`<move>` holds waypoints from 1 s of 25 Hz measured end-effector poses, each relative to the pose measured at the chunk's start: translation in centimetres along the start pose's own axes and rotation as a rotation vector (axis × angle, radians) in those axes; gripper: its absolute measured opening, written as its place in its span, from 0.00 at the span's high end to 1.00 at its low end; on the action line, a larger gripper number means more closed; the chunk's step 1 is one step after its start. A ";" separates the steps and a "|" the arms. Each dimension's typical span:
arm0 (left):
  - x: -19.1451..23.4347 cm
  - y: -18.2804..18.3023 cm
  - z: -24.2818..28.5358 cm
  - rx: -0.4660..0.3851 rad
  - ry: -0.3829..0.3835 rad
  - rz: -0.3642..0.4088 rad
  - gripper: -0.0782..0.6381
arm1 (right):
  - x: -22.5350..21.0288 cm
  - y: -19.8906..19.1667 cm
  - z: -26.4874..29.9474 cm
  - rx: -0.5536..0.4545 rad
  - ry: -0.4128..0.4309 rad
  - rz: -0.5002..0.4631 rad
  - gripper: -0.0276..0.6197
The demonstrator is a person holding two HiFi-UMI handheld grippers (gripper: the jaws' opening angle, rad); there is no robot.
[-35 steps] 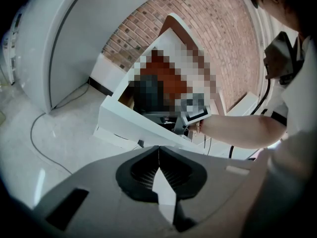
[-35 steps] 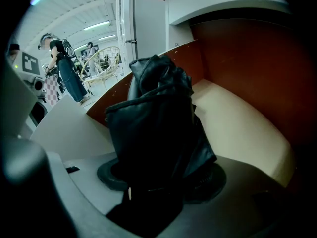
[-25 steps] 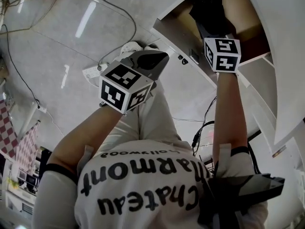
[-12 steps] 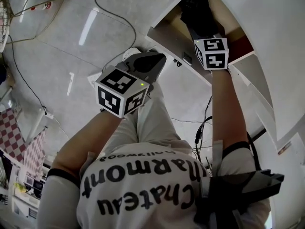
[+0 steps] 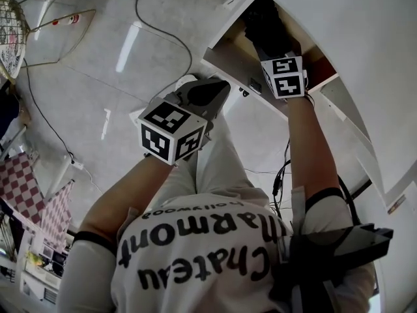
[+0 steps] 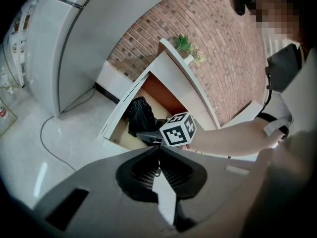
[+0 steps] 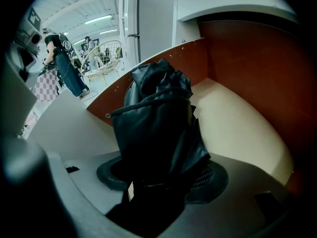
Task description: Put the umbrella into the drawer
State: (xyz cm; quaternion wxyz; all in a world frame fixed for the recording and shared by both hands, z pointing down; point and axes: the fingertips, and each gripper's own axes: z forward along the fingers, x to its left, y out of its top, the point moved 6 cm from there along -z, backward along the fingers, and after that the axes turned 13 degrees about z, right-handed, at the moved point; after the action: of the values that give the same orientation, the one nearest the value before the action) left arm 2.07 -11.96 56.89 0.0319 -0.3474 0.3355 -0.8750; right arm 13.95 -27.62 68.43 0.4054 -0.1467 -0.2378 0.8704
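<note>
The placing step is in hand. The right tool [image 7: 163, 185] is clamped on the single folded black umbrella [image 7: 156, 128], holding it inside the one open drawer [image 7: 242, 133]. The left tool [image 6: 159, 152] hangs nearer, outside the drawer, jaws together and empty. The next move probably calls for setting the umbrella down, letting go and drawing clear.

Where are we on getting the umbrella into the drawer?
Done: the drawer stands open and the umbrella is inside its walls. In hand: the right claw is closed on the umbrella. Left to do: release it and pull that claw out. The left claw is shut and empty, outside the drawer.
</note>
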 end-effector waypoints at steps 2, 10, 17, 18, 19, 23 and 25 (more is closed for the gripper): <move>-0.4 0.2 -0.3 -0.002 -0.006 -0.001 0.87 | -0.1 0.0 -0.1 0.006 0.006 0.000 0.57; 0.1 0.7 -1.9 -0.003 0.033 0.001 0.87 | 0.2 0.2 -0.1 0.003 -0.014 -0.001 0.57; -0.1 1.2 -2.9 -0.017 0.038 0.002 0.87 | 0.4 -0.1 0.0 0.036 -0.010 0.000 0.57; -0.1 1.3 -3.0 -0.022 0.038 0.004 0.87 | 0.3 0.0 0.0 0.037 -0.010 0.002 0.57; -0.1 1.4 -3.1 -0.028 0.039 0.003 0.87 | 0.3 0.1 0.0 0.032 -0.009 0.004 0.57; 0.2 1.2 -3.5 -0.028 0.058 -0.008 0.87 | 0.2 0.0 0.0 0.017 -0.003 0.011 0.57; 0.2 1.3 -3.6 -0.024 0.063 -0.010 0.87 | 0.1 0.0 -0.1 0.016 -0.001 0.010 0.57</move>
State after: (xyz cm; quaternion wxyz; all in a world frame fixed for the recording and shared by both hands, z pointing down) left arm -0.58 -10.94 54.27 0.0125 -0.3216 0.3452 -0.8816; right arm 13.91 -27.52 68.30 0.4020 -0.1442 -0.2303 0.8744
